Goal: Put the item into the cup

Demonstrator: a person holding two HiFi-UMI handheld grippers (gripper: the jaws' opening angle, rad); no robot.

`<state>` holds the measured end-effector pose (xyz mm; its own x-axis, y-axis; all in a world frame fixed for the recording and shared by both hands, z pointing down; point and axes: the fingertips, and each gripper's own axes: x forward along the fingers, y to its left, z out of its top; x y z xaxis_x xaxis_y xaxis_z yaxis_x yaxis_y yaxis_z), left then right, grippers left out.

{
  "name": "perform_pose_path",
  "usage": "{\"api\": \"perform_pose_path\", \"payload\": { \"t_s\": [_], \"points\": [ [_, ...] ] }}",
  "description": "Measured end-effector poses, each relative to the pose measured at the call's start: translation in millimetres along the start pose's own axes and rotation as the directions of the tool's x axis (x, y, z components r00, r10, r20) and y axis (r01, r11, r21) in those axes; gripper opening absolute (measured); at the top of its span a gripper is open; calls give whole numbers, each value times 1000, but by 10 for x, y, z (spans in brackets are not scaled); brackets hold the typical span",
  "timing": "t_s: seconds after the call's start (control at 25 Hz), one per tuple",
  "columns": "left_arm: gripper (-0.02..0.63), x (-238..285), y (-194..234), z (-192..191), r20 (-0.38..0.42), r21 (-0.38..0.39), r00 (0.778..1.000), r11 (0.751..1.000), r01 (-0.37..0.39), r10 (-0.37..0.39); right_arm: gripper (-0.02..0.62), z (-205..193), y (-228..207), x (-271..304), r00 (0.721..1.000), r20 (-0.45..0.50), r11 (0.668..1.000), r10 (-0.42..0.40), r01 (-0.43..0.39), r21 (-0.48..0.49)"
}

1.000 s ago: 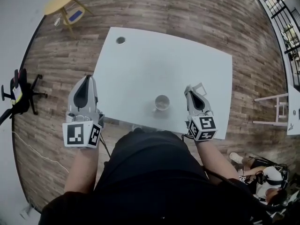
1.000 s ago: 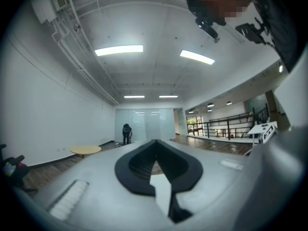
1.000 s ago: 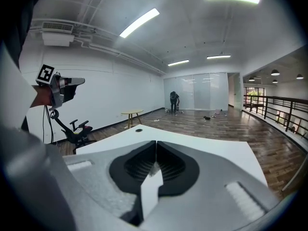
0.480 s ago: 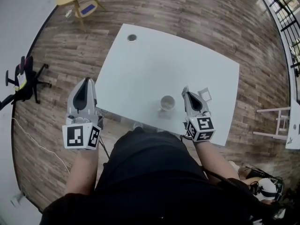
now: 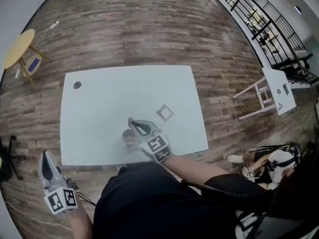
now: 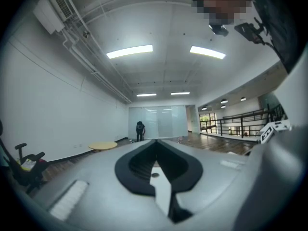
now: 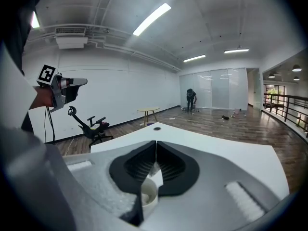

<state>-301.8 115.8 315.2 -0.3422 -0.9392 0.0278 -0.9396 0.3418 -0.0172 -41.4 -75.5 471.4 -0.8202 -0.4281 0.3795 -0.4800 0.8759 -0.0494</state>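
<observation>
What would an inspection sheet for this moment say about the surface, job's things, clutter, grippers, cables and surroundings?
Surface: white table, with a round grommet hole near its far left corner.
Job's things: white cup upright near the front edge; small square item lying on the table apart from the cup, not in it.
Clutter: nothing seen.
Grippers: right gripper shut and empty, over the table beside the cup; left gripper shut and empty, off the table over the floor.
Cables: thin dark cable trailing from the left gripper.
Surroundings: wooden floor, round yellow table, black railing, white side table.
</observation>
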Motion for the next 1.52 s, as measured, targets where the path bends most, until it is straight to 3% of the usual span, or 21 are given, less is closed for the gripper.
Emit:
{"api": "perform_pose_path", "payload": {
  "t_s": [0.68,1.52],
  "points": [
    [0,110,-231,76,26,-5,998,999,54,-54,8,-3,-54,-222,1000,-6,1000,-17,17,-1],
    [0,302,-581,100,-29,30,992,992,125,-124,8,-175,-25,-329,998,-50,1000,30,-30,1]
  ]
}}
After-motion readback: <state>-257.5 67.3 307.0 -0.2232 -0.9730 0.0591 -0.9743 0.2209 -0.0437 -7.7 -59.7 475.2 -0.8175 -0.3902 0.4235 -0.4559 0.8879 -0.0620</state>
